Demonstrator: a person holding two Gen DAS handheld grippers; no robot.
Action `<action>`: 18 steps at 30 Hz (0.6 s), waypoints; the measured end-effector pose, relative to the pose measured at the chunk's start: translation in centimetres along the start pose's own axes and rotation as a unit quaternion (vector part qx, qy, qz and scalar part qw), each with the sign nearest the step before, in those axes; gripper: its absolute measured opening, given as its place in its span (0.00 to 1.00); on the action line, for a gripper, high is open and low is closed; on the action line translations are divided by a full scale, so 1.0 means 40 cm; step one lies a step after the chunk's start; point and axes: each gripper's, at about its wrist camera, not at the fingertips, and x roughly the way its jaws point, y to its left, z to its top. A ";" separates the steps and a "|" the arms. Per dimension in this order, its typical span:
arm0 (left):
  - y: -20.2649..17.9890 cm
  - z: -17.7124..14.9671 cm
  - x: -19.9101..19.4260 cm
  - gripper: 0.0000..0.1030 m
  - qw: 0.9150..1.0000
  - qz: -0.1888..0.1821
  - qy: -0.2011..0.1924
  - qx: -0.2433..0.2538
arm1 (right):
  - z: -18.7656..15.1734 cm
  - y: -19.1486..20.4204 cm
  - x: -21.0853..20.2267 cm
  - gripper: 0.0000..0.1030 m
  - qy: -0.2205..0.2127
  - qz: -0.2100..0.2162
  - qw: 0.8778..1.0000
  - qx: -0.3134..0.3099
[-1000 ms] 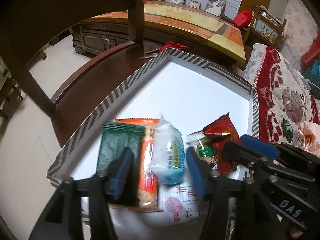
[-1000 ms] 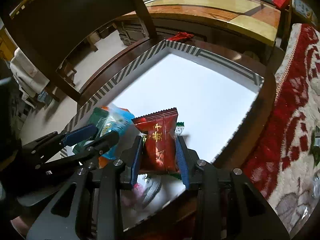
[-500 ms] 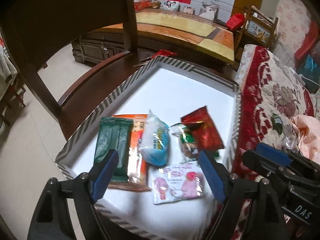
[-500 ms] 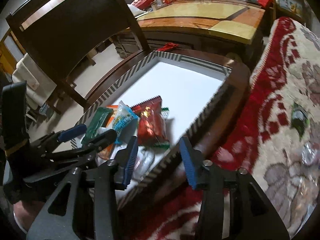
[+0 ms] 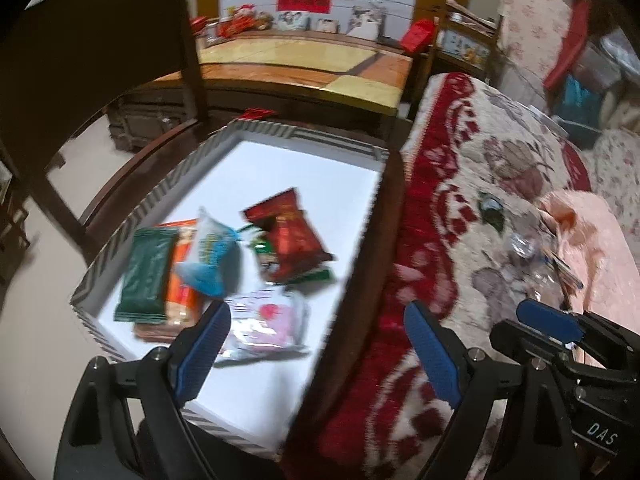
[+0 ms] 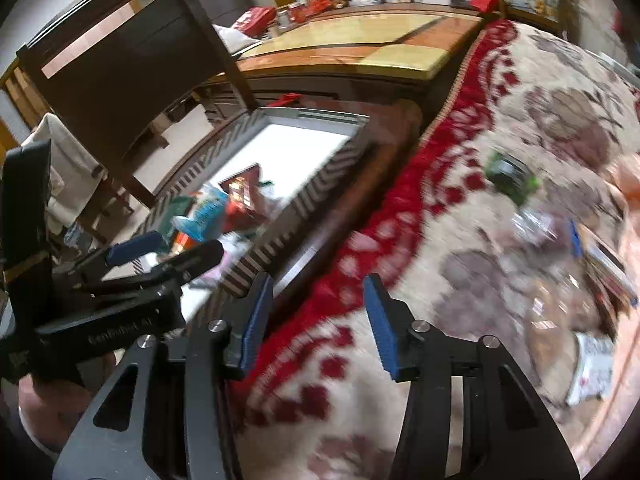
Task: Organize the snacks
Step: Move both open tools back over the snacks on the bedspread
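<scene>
- Landmark: striped-rim tray (image 5: 120,236), white floor, sitting on a dark wood chair seat (image 5: 132,168).
- Snacks in tray, bunched at its near end: green packet (image 5: 146,274) nearest the left rim, orange packet (image 5: 182,280) under it, blue-white bag (image 5: 210,256) next, red packet (image 5: 292,240) toward the tray's right side, pink-white pouch (image 5: 266,320) closest to cam. Likely grouped so the far half stays free.
- Left gripper (image 5: 316,344): jaws opening, nothing between them; hangs over the tray's near-right corner.
- Right gripper (image 6: 318,316): jaws opening, empty too; right of tray, above the red-patterned blanket (image 6: 460,280).
- More loose snacks (image 6: 592,272) lie on the blanket, well right of tray; blurred, types unclear. Prob. next pickups, hence both claws released and aimed that way.
</scene>
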 end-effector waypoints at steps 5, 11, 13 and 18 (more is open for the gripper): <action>-0.083 -0.013 -0.022 0.88 0.999 -0.014 -0.025 0.040 | -0.060 -0.070 -0.064 0.46 -0.006 -0.021 1.000 0.016; -0.177 -0.021 -0.021 0.93 0.996 -0.038 -0.022 0.084 | -0.134 -0.170 -0.141 0.46 -0.019 -0.054 0.997 0.043; -0.208 -0.022 -0.014 0.94 0.994 -0.050 -0.012 0.095 | -0.156 -0.207 -0.162 0.46 -0.023 -0.065 0.996 0.057; -0.283 -0.027 -0.004 0.94 0.990 -0.072 -0.004 0.120 | -0.193 -0.299 -0.195 0.46 -0.027 -0.080 0.992 0.094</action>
